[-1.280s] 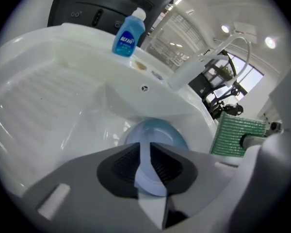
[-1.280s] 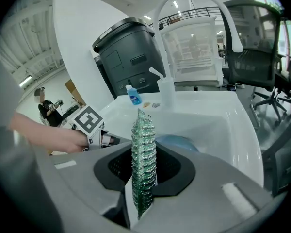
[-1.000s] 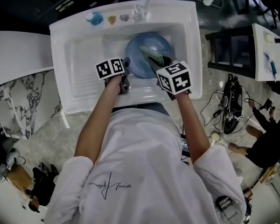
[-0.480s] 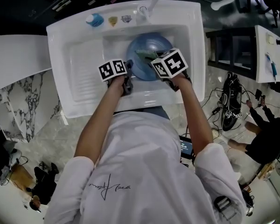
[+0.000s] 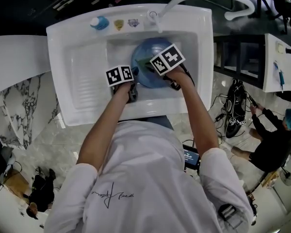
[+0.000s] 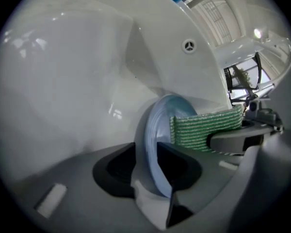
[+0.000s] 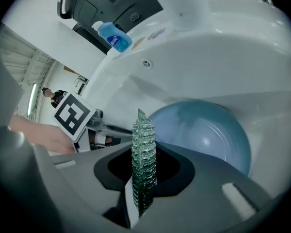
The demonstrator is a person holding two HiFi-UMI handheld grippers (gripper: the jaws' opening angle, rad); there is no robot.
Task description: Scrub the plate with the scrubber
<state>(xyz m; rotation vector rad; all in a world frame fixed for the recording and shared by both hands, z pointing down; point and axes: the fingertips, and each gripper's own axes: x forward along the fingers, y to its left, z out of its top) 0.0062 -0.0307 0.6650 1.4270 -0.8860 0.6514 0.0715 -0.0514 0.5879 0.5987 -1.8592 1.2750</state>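
A blue plate (image 5: pixel 153 57) lies tilted in the white sink's basin (image 5: pixel 194 47). My left gripper (image 5: pixel 132 84) is shut on the plate's near left rim; in the left gripper view the plate (image 6: pixel 157 144) stands edge-on between the jaws of that gripper (image 6: pixel 153 176). My right gripper (image 5: pixel 150 64) is shut on a green scrubber (image 5: pixel 144 62), which rests on the plate's face. In the right gripper view the scrubber (image 7: pixel 144 157) stands edge-on in the gripper (image 7: pixel 140 188), with the plate (image 7: pixel 208 130) just beyond. The left gripper view shows the scrubber (image 6: pixel 206 130) flat against the plate.
A white tap (image 5: pixel 203 1) arches over the sink's back rim. A blue soap bottle (image 5: pixel 99 22) and two small items sit on the back ledge. The ribbed drainboard (image 5: pixel 85 74) lies left of the basin. A marble counter (image 5: pixel 14 81) is at the left.
My right gripper with the scrubber has slid left and farther across the plate. The left gripper has kept its hold on the rim and barely moved.
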